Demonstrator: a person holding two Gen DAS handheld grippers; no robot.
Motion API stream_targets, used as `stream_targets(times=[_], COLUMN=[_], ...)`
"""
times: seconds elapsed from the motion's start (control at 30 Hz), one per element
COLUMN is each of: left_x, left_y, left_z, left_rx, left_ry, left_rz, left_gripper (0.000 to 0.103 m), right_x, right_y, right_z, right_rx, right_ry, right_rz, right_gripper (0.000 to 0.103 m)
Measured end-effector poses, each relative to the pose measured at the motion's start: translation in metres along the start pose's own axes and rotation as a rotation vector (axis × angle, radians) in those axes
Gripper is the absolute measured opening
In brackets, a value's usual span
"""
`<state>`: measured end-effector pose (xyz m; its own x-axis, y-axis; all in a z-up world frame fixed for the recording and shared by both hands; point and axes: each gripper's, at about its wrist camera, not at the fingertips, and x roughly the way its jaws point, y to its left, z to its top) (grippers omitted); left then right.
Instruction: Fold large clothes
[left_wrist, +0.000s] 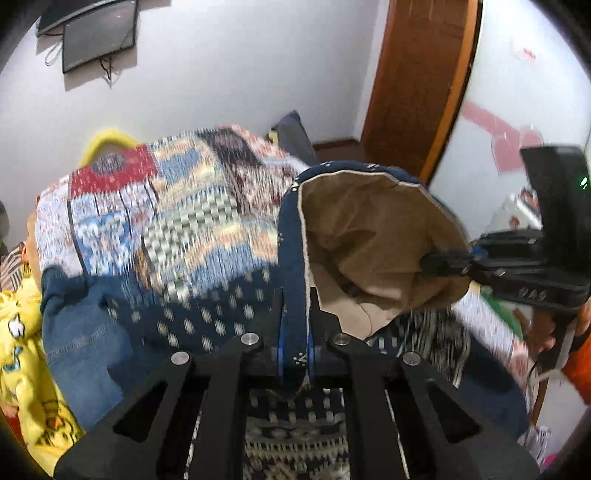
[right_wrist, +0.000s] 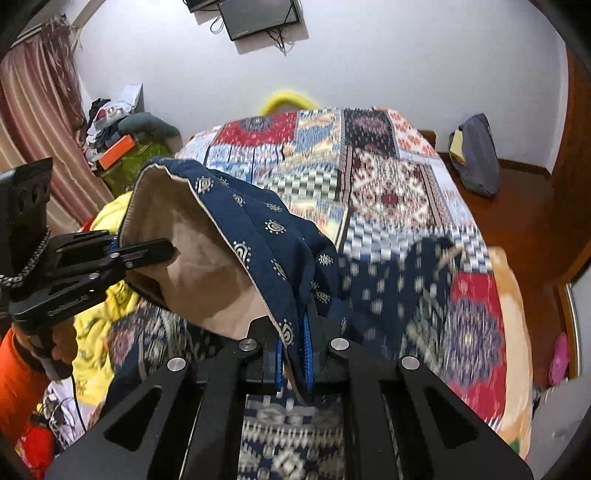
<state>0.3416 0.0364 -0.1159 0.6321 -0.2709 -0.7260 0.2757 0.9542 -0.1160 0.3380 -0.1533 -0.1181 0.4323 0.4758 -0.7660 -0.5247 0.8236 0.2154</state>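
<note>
Fabric of the navy garment (right_wrist: 266, 236) was clamped at its hem by the left gripper (left_wrist: 294, 325) and the right gripper (right_wrist: 295, 343), and was held stretched above the patchwork bedspread (right_wrist: 388, 177), seemingly so that a fold could be squared.

A bed carried everything, covered by a patchwork bedspread (right_wrist: 388, 184) of red, blue, cream and black printed squares. Taking that bedspread as the landmark, a navy garment with pale motifs (right_wrist: 391, 288) lay on its near part, blurred. On its left side lay blue jeans (left_wrist: 81, 332), and just beyond them at the left edge a yellow cartoon-print fabric (left_wrist: 33, 398). A yellow curved object (right_wrist: 288, 98) showed behind its far end, against the wall. On the wooden floor (right_wrist: 517, 206) to its right, a dark blue bag (right_wrist: 476, 155) leaned in the corner.
</note>
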Motion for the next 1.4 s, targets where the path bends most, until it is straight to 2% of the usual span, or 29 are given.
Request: stream_targets(times=[0.2, 0.33, 0.4, 0.43, 0.57, 0.7, 0.77, 0.87, 0.93, 1.03, 1.2, 1.27, 1.4], left_x=[0.013, 0.015, 0.012, 0.009, -0.011, -0.041, -0.051, -0.057, -0.053, -0.039, 0.008, 0.025, 0.052], left_y=[-0.014, -0.027, -0.030, -0.031, -0.031, -0.026, -0.026, -0.023, -0.017, -0.007, 0.000, 0.006, 0.022], left_z=[-0.059, -0.087, -0.097, -0.100, -0.106, -0.097, -0.090, -0.075, -0.069, -0.066, -0.086, -0.096, -0.112], left_rx=[0.016, 0.061, 0.067, 0.066, 0.055, 0.027, 0.024, 0.009, -0.028, -0.106, -0.130, -0.163, -0.220], left_ry=[0.122, 0.193, 0.213, 0.216, 0.188, 0.123, 0.088, 0.036, 0.025, 0.015, 0.119, 0.151, 0.206], left_rz=[-0.012, -0.009, -0.015, -0.018, -0.017, -0.025, -0.019, 0.025, 0.020, -0.016, 0.047, 0.048, 0.069], left_gripper=[0.008, 0.011, 0.021, 0.022, 0.029, 0.035, 0.037, 0.048, 0.048, 0.048, 0.049, 0.049, 0.052], right_x=[0.005, 0.002, -0.002, -0.004, -0.016, -0.032, -0.036, -0.033, -0.026, -0.006, 0.046, 0.065, 0.083], right_y=[0.001, 0.009, 0.012, 0.012, 0.014, 0.018, 0.019, 0.022, 0.024, 0.024, 0.018, 0.011, -0.006], right_z=[-0.041, -0.057, -0.061, -0.063, -0.070, -0.069, -0.063, -0.055, -0.051, -0.049, -0.063, -0.070, -0.077], right_rx=[0.004, -0.035, -0.049, -0.050, -0.038, -0.054, -0.055, -0.051, -0.046, -0.023, -0.005, 0.008, 0.065], right_ry=[0.081, 0.137, 0.156, 0.160, 0.169, 0.123, 0.093, 0.052, 0.042, 0.074, 0.204, 0.251, 0.298], right_rz=[0.010, 0.009, 0.003, 0.003, 0.040, 0.039, 0.030, -0.002, -0.014, -0.002, -0.055, -0.076, -0.055], right_gripper=[0.008, 0.012, 0.013, 0.014, 0.016, 0.018, 0.026, 0.043, 0.043, 0.045, 0.046, 0.046, 0.046])
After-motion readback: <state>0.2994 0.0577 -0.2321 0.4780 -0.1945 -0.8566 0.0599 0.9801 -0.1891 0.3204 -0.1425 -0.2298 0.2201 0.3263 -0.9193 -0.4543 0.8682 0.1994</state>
